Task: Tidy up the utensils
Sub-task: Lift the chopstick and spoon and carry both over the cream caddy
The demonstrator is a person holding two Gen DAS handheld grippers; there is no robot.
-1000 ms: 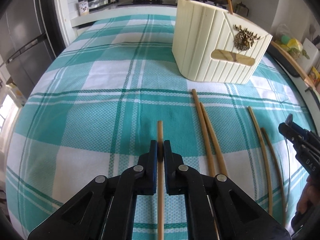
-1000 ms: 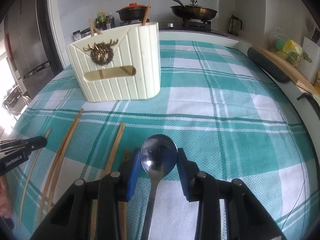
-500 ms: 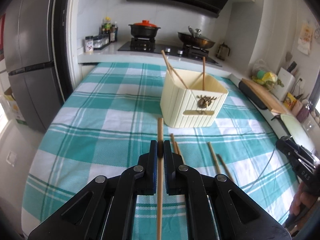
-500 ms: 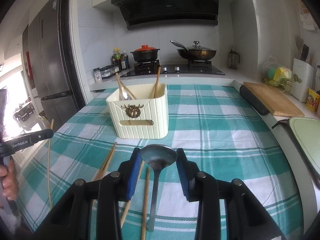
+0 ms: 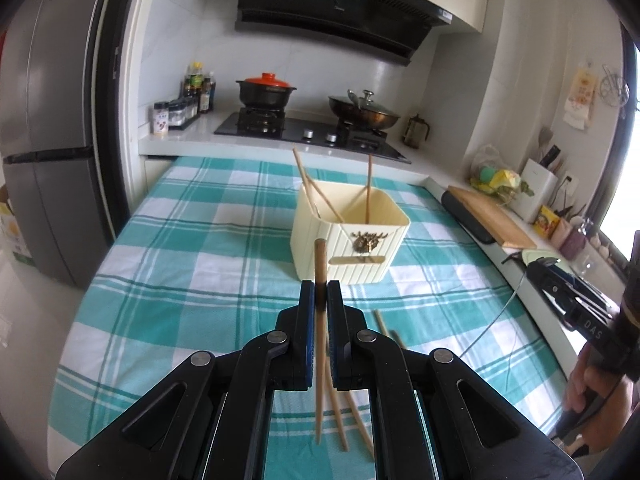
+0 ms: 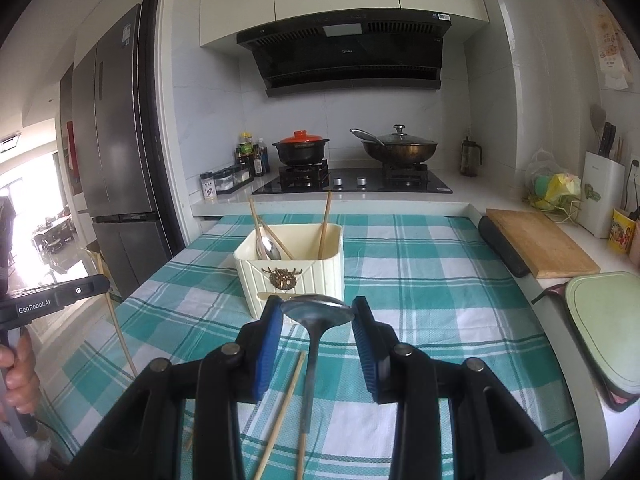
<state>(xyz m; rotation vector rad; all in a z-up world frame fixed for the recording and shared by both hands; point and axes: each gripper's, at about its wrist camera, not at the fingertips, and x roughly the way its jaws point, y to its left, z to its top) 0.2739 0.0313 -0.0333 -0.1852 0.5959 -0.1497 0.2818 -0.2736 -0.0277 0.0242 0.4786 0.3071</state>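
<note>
The left gripper (image 5: 319,300) has its fingers pinched tight on a single chopstick (image 5: 319,280), whose tip stands up just past the pads while the rest hangs down below. The right gripper (image 6: 317,314) holds a metal spoon (image 6: 316,310) by the edges of its bowl, fingers part-way apart, handle hanging toward the checked cloth on the worktop (image 6: 420,264). Both are raised off the cloth.

The cream utensil holder (image 6: 296,276) sits at twelve o'clock from the right gripper and at about one o'clock from the left one, already containing a spoon and a few chopsticks. Loose chopsticks (image 5: 352,408) lie on the cloth at six o'clock beneath the left fingers.

The step in hand looks like carrying both pieces to the holder. To do it well, each utensil should probably be brought above the rim first, then tipped so its hanging end points into the opening before release. Going one at a time would keep the two grippers from crowding over the small box. The spoon, gripped only across its curved bowl, could swing or slip, so a slow, steady tilt seems wise. Sticks already leaning inside may deflect a newcomer, so aim for the open side.
</note>
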